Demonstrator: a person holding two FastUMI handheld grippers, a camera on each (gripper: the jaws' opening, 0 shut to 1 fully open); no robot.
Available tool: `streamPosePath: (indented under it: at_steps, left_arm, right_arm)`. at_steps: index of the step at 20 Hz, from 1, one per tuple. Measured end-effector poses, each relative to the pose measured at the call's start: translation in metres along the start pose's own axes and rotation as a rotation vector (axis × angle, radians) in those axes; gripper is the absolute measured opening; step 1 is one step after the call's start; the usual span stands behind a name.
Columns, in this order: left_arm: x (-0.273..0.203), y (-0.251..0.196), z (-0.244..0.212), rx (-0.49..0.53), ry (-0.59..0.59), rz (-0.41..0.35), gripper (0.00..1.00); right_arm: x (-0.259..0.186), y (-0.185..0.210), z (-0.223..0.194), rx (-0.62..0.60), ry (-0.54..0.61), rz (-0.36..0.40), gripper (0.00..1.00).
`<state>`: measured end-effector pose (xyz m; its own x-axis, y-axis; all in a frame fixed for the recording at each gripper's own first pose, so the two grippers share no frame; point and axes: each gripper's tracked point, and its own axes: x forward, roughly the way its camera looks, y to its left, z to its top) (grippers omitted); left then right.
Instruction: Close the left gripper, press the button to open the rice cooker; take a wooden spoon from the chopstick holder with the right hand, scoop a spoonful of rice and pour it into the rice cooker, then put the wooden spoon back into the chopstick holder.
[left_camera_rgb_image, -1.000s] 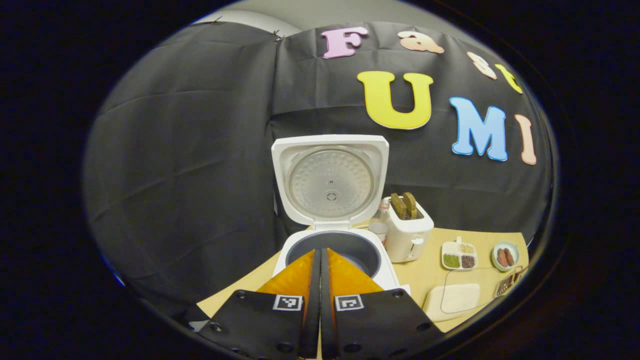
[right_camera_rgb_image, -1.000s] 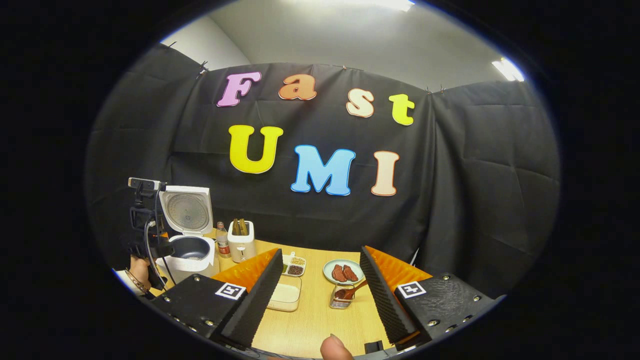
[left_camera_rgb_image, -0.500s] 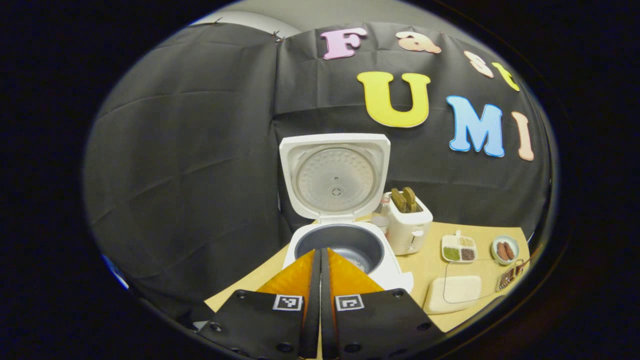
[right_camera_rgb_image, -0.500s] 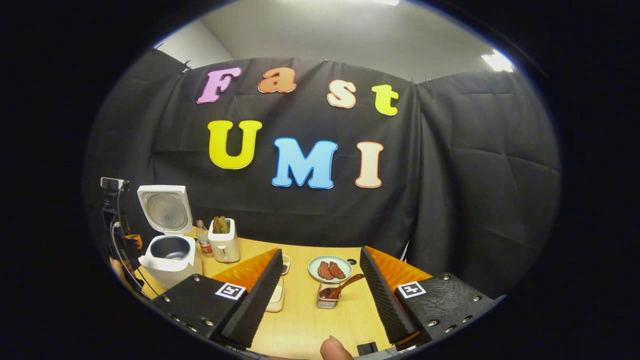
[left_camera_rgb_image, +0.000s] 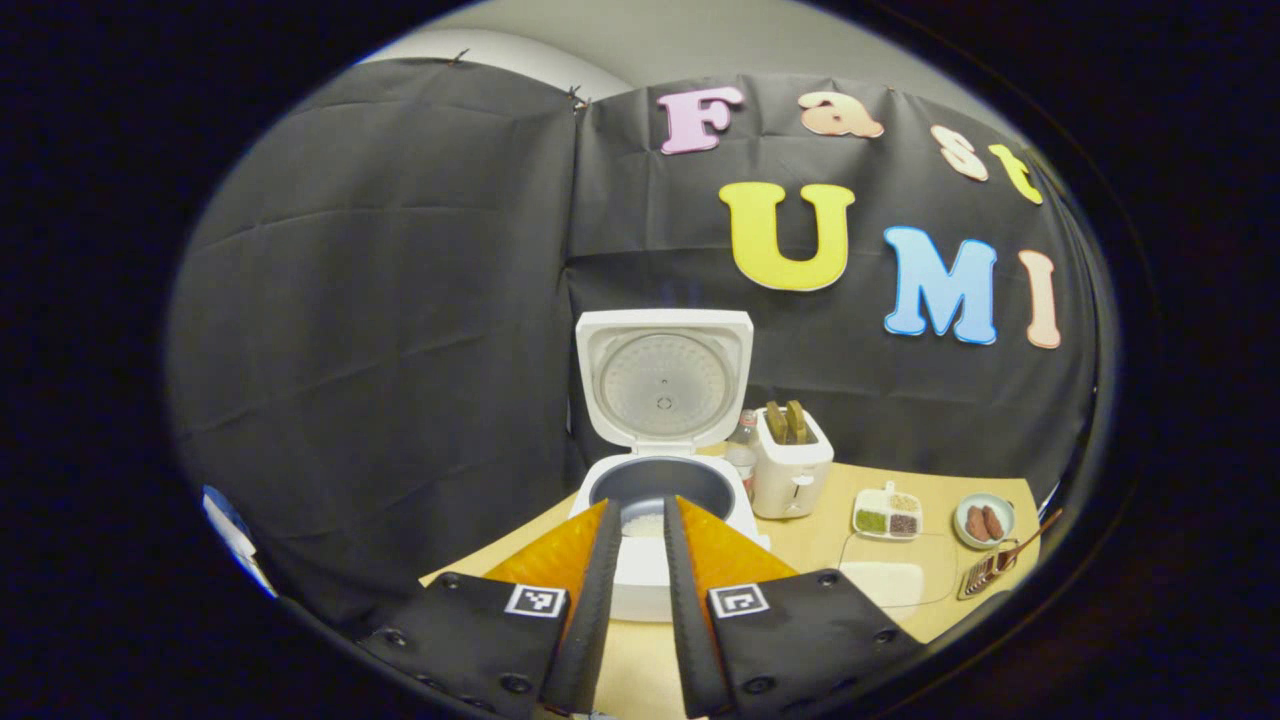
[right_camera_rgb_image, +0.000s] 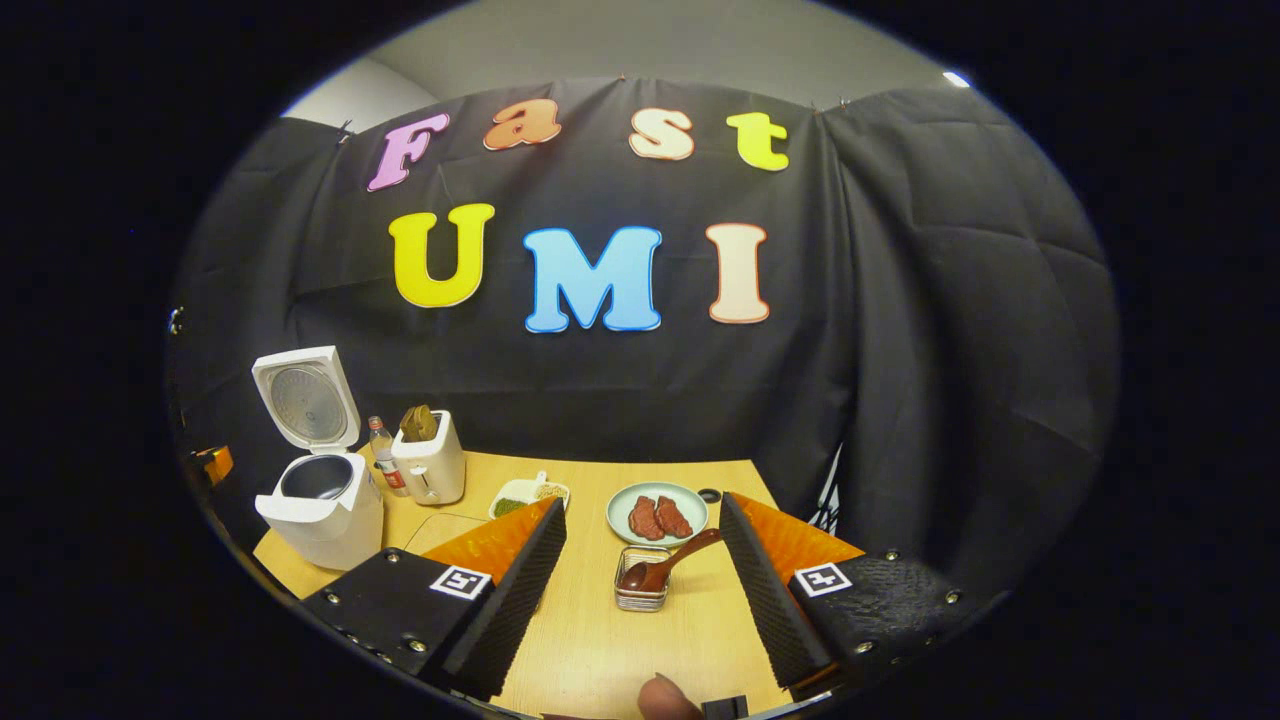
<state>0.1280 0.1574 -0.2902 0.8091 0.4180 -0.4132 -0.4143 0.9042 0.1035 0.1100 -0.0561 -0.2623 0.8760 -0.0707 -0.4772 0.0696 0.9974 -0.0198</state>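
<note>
Wooden spoon in wire holder

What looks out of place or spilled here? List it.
Nothing stands out. The rice cooker stands upright with its lid open, the wooden spoon leans in the chopstick holder, and no rice lies spilled on the table.

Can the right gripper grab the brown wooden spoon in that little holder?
Probably yes. The right gripper is open, and the brown wooden spoon leans out of the small clear chopstick holder straight ahead between its fingers, with nothing blocking it.
</note>
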Motion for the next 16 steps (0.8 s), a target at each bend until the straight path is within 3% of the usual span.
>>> streamPosePath:
  at_steps: [3, 8, 10, 16]
  left_arm:
    - [-0.049, -0.006, 0.018, 0.005, -0.066, -0.004, 0.6]
    - [-0.113, -0.023, 0.017, 0.029, -0.08, -0.021, 0.73]
    - [-0.128, -0.029, 0.015, 0.025, -0.062, -0.024, 0.79]
    - [-0.167, -0.054, 0.015, 0.07, -0.047, -0.063, 0.79]
  right_arm:
    - [0.036, -0.024, -0.028, 0.089, 0.046, 0.012, 0.95]
    - [0.088, -0.046, -0.072, 0.169, 0.098, 0.036, 0.95]
    - [0.11, -0.056, -0.09, 0.219, 0.116, 0.037, 0.89]
    - [0.176, -0.062, -0.135, 0.389, 0.195, 0.054, 0.88]
